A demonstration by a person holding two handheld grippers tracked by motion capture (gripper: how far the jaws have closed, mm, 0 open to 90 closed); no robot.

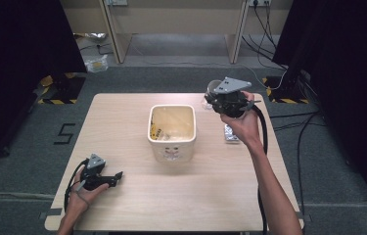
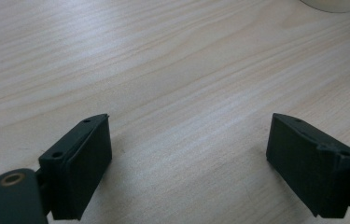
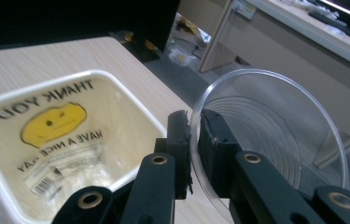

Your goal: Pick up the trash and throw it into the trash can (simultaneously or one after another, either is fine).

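My right gripper (image 1: 216, 98) is held up over the table's far right part, shut on the wall of a clear plastic cup (image 1: 213, 86). In the right gripper view the jaws (image 3: 193, 128) pinch the rim of the cup (image 3: 275, 126), one inside and one outside, with the cup's mouth facing the camera. A white square bin (image 1: 171, 151) stands mid-table; it is lined with a bag printed with a yellow smiley (image 3: 53, 122). My left gripper (image 1: 116, 176) rests low at the table's near left. Its jaws (image 2: 189, 158) stand open over bare wood.
A small silvery packet (image 1: 230, 133) lies on the table right of the bin, under my right hand. Beyond the table's far edge are desk legs (image 1: 115, 44), cables and a black curtain on each side.
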